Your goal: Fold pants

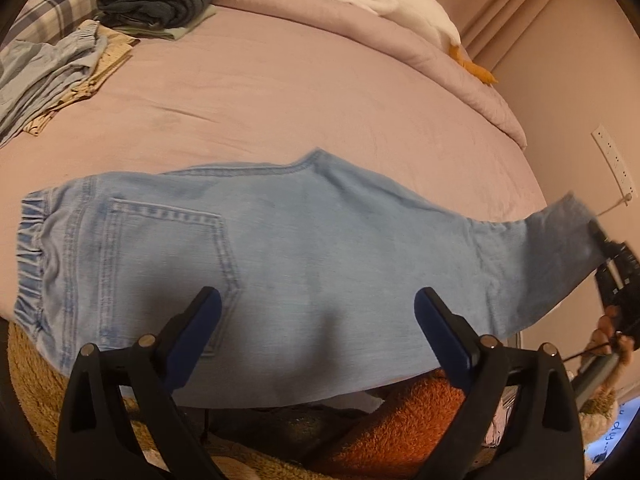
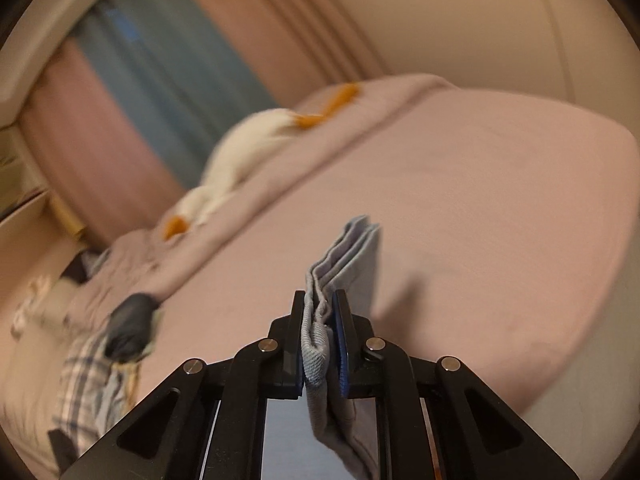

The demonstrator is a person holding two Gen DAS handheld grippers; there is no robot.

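Light blue denim pants [image 1: 280,248] lie across the near edge of the pink bed [image 1: 280,92], folded leg on leg, with the elastic waistband at the left and a back pocket facing up. My left gripper [image 1: 318,296] hovers open above their middle, with nothing between its fingers. At the right the leg ends are lifted off the bed, held by my right gripper [image 1: 612,264]. In the right wrist view that gripper [image 2: 319,296] is shut on the stacked leg hems [image 2: 352,256], which stick out past the fingertips.
A dark folded stack [image 1: 156,0] and loose light garments [image 1: 52,72] lie at the bed's far left. A white plush goose [image 1: 384,0] rests on the rolled duvet at the back. An orange fuzzy thing [image 1: 400,420] sits below the bed edge. A wall [image 1: 560,80] stands at the right.
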